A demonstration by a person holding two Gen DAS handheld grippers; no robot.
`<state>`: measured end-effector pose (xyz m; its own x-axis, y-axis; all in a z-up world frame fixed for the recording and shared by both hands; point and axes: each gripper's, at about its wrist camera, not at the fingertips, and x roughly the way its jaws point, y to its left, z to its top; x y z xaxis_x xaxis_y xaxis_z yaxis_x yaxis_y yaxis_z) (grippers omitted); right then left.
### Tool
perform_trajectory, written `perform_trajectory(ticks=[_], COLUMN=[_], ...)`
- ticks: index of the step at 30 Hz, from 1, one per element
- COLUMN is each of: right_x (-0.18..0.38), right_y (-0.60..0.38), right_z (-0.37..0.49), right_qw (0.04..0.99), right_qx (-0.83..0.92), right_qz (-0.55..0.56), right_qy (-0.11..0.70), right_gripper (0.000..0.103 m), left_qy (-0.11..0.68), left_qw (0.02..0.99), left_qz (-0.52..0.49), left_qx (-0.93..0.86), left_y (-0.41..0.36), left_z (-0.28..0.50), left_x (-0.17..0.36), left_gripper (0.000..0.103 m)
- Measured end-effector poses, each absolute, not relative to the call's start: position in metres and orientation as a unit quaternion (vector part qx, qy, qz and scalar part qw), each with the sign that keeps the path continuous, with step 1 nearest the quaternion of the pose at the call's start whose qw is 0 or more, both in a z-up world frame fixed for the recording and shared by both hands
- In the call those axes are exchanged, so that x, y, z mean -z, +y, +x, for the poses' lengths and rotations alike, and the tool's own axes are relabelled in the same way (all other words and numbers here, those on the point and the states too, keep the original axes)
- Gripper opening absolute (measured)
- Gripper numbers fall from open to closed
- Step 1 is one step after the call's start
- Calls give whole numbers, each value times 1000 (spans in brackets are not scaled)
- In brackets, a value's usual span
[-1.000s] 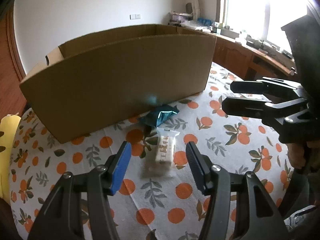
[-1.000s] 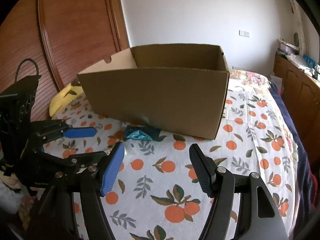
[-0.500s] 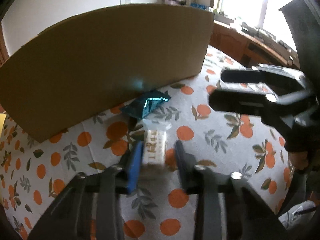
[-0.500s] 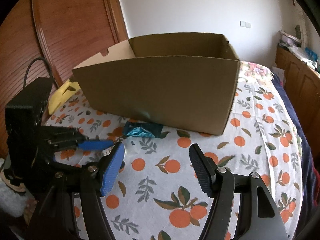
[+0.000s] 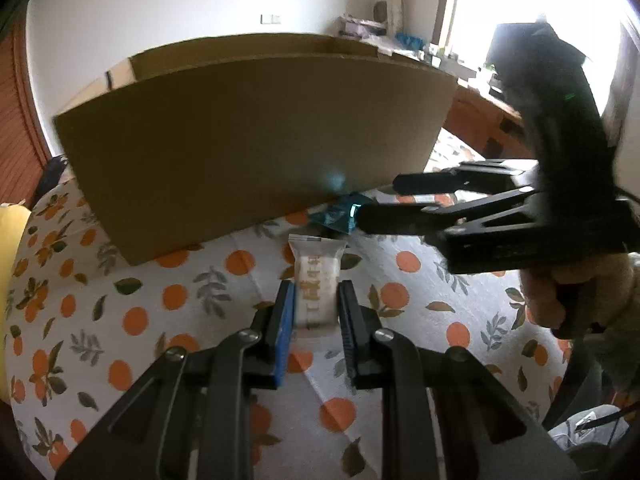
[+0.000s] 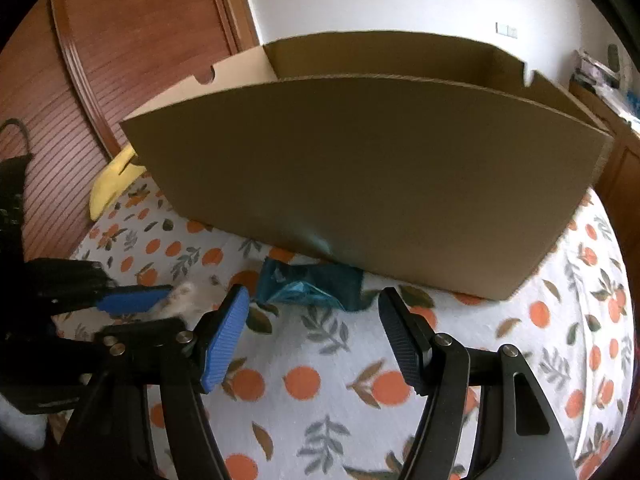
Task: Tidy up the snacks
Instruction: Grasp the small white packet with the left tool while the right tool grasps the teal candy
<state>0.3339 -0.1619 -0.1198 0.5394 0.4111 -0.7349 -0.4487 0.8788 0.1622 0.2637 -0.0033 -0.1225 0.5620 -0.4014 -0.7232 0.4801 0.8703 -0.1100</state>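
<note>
- One cardboard box stands open-topped on the orange-print cloth.
- Right gripper, in front of the box, has its jaws apart and empty.
- Left gripper, nearer than the box's front wall, is clamped on the white snack packet.
- Teal packet lies against the foot of the box.

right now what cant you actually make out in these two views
- Inside of the cardboard box: both views, its tall near wall hides any contents.
- Print on the white snack pack shut in the left gripper: left wrist view, too small and soft to read.
- Teal packet: left wrist view, the open right gripper covers part; label unreadable.
- Yellow object: right wrist view, mostly behind the box.
</note>
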Motion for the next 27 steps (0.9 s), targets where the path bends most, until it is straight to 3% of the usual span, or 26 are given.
perform_trajectory(ticks=[27], right_x=[122], right_y=[-126], right_z=[326], right_qw=[854], right_qx=[-275], right_qz=[-52], right_qy=[439], right_gripper=[70], left_qy=[381], left_qw=[894], left_qz=[20], left_qx=[236], left_y=[43], left_z=[261], left_x=[112], left_gripper=[20])
